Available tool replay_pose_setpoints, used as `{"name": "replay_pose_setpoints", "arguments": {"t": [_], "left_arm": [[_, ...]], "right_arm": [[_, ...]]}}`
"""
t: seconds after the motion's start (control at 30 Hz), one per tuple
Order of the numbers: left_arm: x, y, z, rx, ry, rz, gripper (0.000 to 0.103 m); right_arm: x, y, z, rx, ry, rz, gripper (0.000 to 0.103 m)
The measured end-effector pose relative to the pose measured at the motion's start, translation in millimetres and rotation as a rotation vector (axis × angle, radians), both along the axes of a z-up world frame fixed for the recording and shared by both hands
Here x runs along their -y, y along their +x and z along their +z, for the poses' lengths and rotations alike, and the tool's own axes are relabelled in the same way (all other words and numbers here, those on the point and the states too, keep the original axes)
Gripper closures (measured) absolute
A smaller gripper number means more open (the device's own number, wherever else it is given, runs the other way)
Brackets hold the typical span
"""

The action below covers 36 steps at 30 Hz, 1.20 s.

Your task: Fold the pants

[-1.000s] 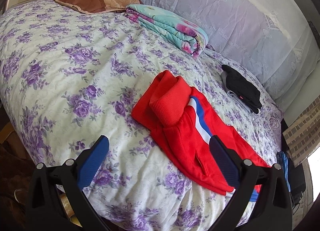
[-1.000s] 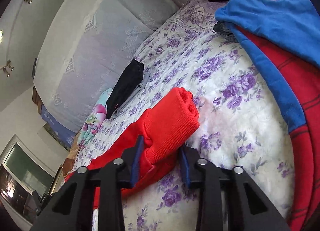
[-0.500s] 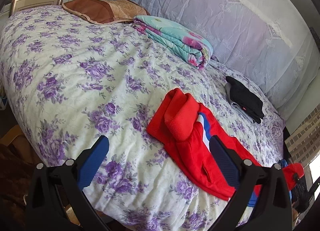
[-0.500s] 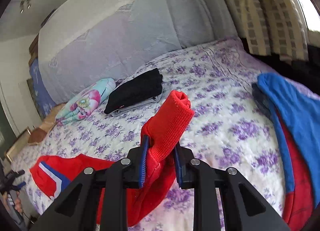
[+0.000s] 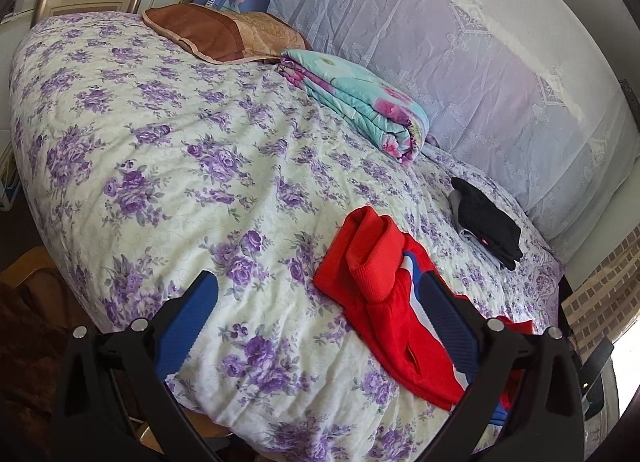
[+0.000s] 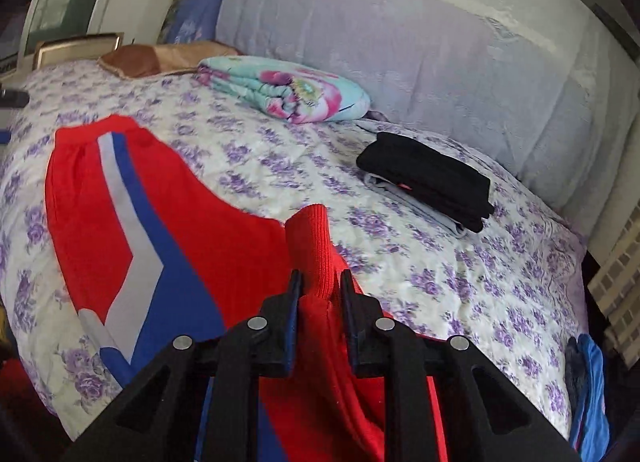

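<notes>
Red pants (image 5: 380, 298) with a blue and white stripe lie on the floral bedspread (image 5: 180, 166), one ribbed cuff folded over on top. My left gripper (image 5: 320, 314) is open and empty, held above the bed's near edge, beside the pants. In the right wrist view the pants (image 6: 160, 230) spread out to the left, and my right gripper (image 6: 319, 288) is shut on the other red ribbed cuff (image 6: 310, 246), holding it lifted above the bed.
A folded black garment on a grey one (image 5: 486, 224) lies to the right near the lace-covered headboard (image 5: 460, 54). A folded turquoise floral quilt (image 5: 360, 102) and a brown pillow (image 5: 216, 34) lie at the back. Blue clothing (image 6: 592, 394) lies at the bed's right edge.
My right gripper has lifted the red cuff and swung with it over the bed toward the rest of the pants. My left gripper has drawn back from the pants, still open.
</notes>
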<state>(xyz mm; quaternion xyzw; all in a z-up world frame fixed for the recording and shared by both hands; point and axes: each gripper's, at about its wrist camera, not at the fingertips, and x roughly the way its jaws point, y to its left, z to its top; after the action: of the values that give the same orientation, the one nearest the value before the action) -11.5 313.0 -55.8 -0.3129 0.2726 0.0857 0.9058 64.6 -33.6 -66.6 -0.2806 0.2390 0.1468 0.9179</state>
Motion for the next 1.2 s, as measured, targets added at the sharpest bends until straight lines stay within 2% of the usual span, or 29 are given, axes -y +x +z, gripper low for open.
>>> {"name": "replay_pose_setpoints", "arguments": {"t": [0.03, 0.1, 0.17, 0.23, 0.3, 0.4, 0.47, 0.53, 0.6, 0.67, 0.73, 0.8, 0.83, 0.87, 0.9, 0.97, 1.0, 1.1, 1.13, 1.17, 1.2], "left_arm": [[-1, 0, 0, 0.001, -0.002, 0.001, 0.005], [-1, 0, -1, 0.001, -0.003, 0.000, 0.005], [-1, 0, -2, -0.001, -0.004, -0.003, 0.005], [0, 1, -3, -0.006, -0.002, -0.006, 0.005], [1, 2, -5, -0.011, -0.001, -0.010, 0.005], [3, 3, -5, -0.015, 0.002, -0.013, 0.005], [3, 3, -5, -0.014, 0.001, -0.014, 0.005], [4, 3, -5, -0.010, 0.001, -0.016, 0.005], [4, 4, -4, -0.009, 0.000, -0.018, 0.005], [4, 4, -5, -0.011, 0.000, -0.020, 0.005], [6, 5, -6, -0.014, 0.003, -0.023, 0.005], [7, 6, -7, -0.019, 0.004, -0.028, 0.005], [8, 7, -7, -0.022, 0.004, -0.031, 0.005], [8, 7, -8, -0.024, 0.004, -0.033, 0.005], [9, 8, -8, -0.025, 0.003, -0.034, 0.005], [10, 8, -9, -0.028, 0.003, -0.035, 0.005], [10, 9, -9, -0.029, 0.003, -0.037, 0.005], [12, 10, -10, -0.033, 0.010, -0.046, 0.005], [13, 11, -11, -0.036, 0.011, -0.049, 0.005], [14, 12, -12, -0.038, 0.011, -0.054, 0.005], [15, 13, -12, -0.041, 0.010, -0.058, 0.005]], "right_arm": [[-4, -2, -5, -0.007, -0.020, 0.012, 0.084], [-11, -4, -15, -0.053, -0.053, 0.048, 0.076], [-12, -14, -19, -0.069, -0.049, 0.090, 0.058], [-12, -24, -17, -0.093, -0.026, 0.130, 0.050], [-6, -33, -6, -0.122, 0.038, 0.179, 0.050], [9, -35, 22, -0.139, 0.194, 0.175, 0.050], [25, -27, 43, -0.123, 0.297, 0.122, 0.050], [39, -15, 55, -0.084, 0.344, 0.038, 0.050], [49, 3, 57, -0.077, 0.365, -0.033, 0.050], [53, 21, 49, -0.133, 0.387, -0.077, 0.050], [48, 36, 27, -0.228, 0.381, -0.094, 0.050], [34, 46, -11, -0.365, 0.315, -0.092, 0.047], [29, 45, -26, -0.379, 0.287, -0.084, 0.046], [26, 39, -28, -0.326, 0.283, -0.076, 0.046], [25, 38, -27, -0.329, 0.275, -0.079, 0.046], [29, 40, -16, -0.364, 0.312, -0.082, 0.046], [33, 38, -8, -0.348, 0.348, -0.075, 0.046], [41, 25, 13, -0.242, 0.404, -0.068, 0.047], [42, 24, 13, -0.222, 0.406, -0.076, 0.043], [41, 28, 5, -0.250, 0.382, -0.092, 0.038], [35, 40, -15, -0.358, 0.327, -0.102, 0.035]]}}
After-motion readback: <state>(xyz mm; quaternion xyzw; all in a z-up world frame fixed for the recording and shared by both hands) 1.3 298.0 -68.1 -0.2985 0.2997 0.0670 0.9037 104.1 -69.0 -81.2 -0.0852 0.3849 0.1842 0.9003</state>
